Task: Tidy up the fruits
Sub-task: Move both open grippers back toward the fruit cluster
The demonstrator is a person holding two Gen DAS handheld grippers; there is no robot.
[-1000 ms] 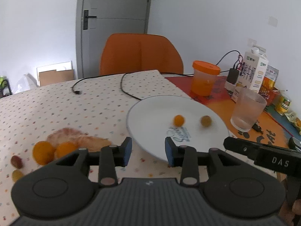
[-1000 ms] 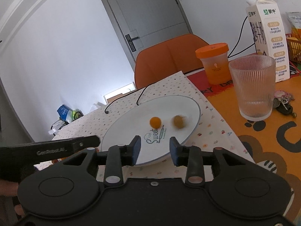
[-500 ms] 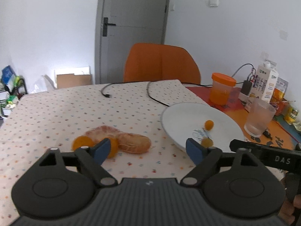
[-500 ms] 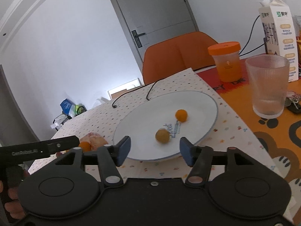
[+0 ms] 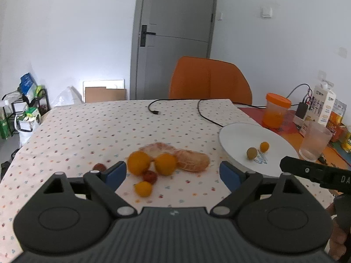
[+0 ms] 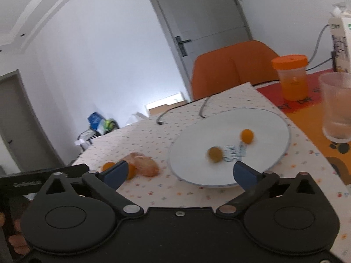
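Note:
My left gripper (image 5: 172,174) hangs over the dotted cloth with its jaws opening and nothing between them. Just beyond its pads lie two oranges (image 5: 138,163), a small yellow fruit (image 5: 143,189), a red fruit (image 5: 150,176), a darker red one (image 5: 99,167) and an orange net bag (image 5: 190,157). The white plate (image 5: 239,133) at the right holds a brownish-green fruit (image 5: 251,152) and a small orange fruit (image 5: 264,146). My right gripper (image 6: 179,174) faces that plate (image 6: 263,122) with its jaws opening, also empty. The brownish fruit (image 6: 215,154) looks blurred.
A ribbed glass (image 6: 336,107), an orange-lidded cup (image 6: 291,76) and a milk carton (image 6: 341,32) stand on the orange mat to the right of the plate. A black cable (image 5: 204,114) crosses the cloth's far side. An orange chair (image 5: 210,79) stands behind the table.
Both grippers' jaws have spread wide. The left view has swung from the plate to the fruit pile. The brownish fruit has rolled across the plate toward its near side.

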